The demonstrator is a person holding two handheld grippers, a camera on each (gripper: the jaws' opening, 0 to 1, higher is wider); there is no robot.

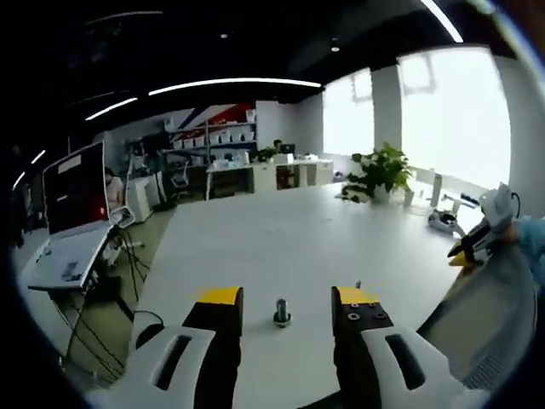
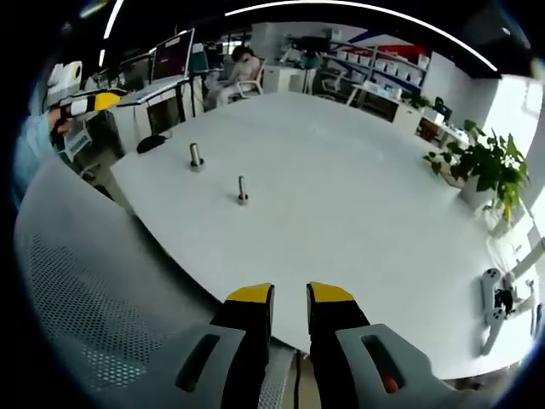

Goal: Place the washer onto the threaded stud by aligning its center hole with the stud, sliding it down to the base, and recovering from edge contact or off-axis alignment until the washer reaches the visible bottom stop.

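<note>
Two upright metal studs stand on the white table (image 1: 281,239). A thicker stud (image 1: 282,312) with a wide base lies straight ahead, in line with the gap of my left gripper (image 1: 288,296), which is wide open and holds nothing. A thin stud (image 1: 358,284) peeks above its right jaw. In the right gripper view the thick stud (image 2: 196,156) and the thin stud (image 2: 243,190) stand far ahead to the left. My right gripper (image 2: 289,294) hovers at the table's near edge, its jaws a narrow gap apart with nothing seen between them. Each gripper shows in the other's view: the right gripper (image 1: 471,249) and the left gripper (image 2: 87,103).
A grey mesh chair back (image 2: 85,281) (image 1: 494,324) stands between the table edge and me. A potted plant (image 2: 485,162) and a white device (image 2: 498,298) sit at the table's far side. A laptop on a stand (image 1: 77,200) is off the table. A person (image 2: 243,64) sits beyond.
</note>
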